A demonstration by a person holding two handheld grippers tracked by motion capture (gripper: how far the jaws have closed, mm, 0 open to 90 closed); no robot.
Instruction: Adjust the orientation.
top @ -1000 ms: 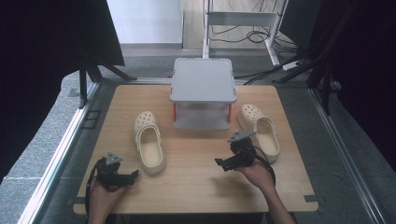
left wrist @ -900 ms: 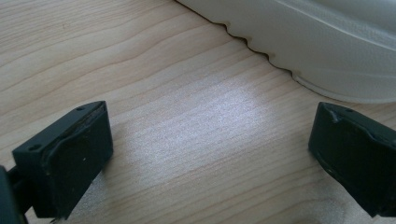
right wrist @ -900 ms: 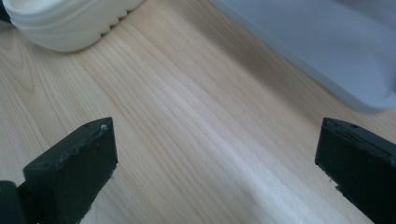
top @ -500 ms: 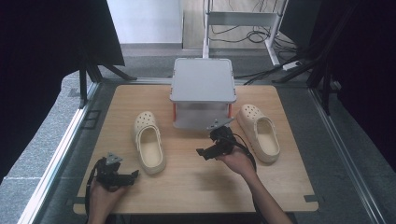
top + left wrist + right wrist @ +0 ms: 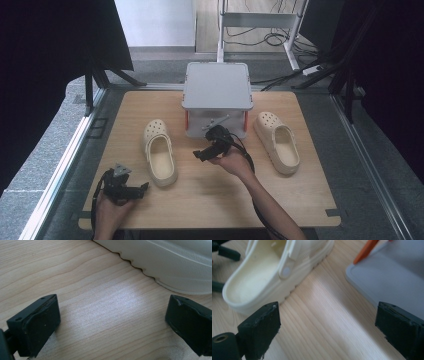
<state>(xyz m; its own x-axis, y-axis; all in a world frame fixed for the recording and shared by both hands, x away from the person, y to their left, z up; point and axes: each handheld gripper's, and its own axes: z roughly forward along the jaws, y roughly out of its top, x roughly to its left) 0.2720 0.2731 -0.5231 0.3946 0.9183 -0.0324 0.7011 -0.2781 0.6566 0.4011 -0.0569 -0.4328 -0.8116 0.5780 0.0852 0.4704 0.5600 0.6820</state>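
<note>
Right tongs [image 5: 202,154] swinging across counter [image 5: 300,200] from right clog [image 5: 277,141] toward left clog [image 5: 160,159], now hovering in front of grey box [image 5: 216,92]. Looks like left clog is next target, right one staying put beside box. Jaws have just been closing a bit, but gap is still wide, nothing between, touching nothing. In right gripper view, left clog's heel sitting just past the jaw. Left tongs [image 5: 136,189] parked near counter's front-left corner, jaws gaping wide, empty, left clog's sole just beyond them.
</note>
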